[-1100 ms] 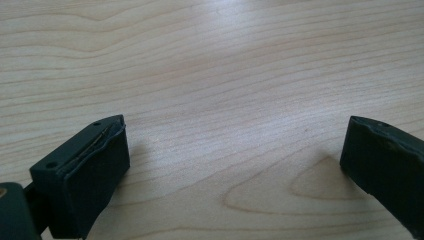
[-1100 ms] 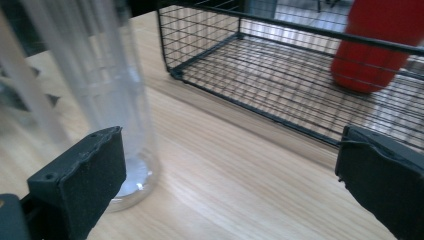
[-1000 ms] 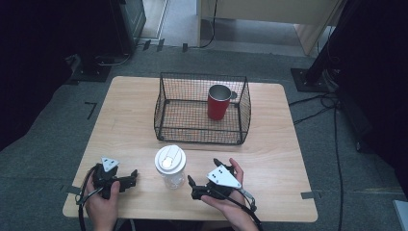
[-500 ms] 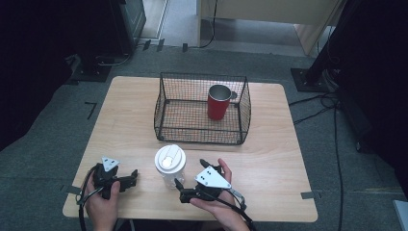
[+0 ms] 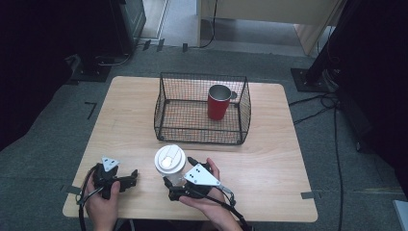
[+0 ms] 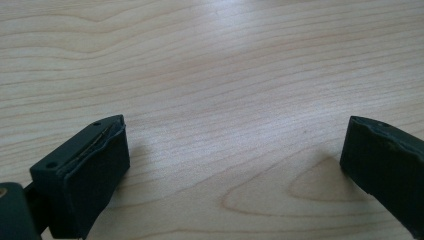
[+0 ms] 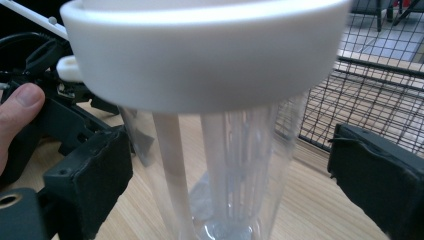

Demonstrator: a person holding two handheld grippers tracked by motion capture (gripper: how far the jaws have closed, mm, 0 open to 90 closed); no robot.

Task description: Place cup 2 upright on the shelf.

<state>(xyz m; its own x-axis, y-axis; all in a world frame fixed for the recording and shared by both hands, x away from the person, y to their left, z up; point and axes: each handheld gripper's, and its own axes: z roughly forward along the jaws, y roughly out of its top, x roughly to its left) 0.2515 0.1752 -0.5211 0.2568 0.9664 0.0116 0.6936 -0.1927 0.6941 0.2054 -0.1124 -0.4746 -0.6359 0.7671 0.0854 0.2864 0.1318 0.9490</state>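
High view, lower centre: the clear cup (image 5: 170, 163) with its white lid is framed by the right gripper (image 5: 175, 179), whose jaws have just been closing but are not yet pressed on it. Lower left, the left gripper (image 5: 130, 175) is kept idle, jaws apart. Farther up, the wire basket (image 5: 202, 137) already holds a red mug (image 5: 219, 102); grasping and moving the cup seem left to do.

Table (image 5: 269, 159) carries a wire basket (image 5: 201, 108) at its far middle, with a mug (image 5: 219, 102) standing upright inside it toward the basket's right side. Lidded cup (image 5: 170, 162) stands on the table before the basket, near the front edge; right gripper (image 5: 175, 174) is right at it from the right, the cup between its jaws, which have just been closing. Left gripper (image 5: 131, 176) sits on the table left of the cup, apart from it, at the front left.
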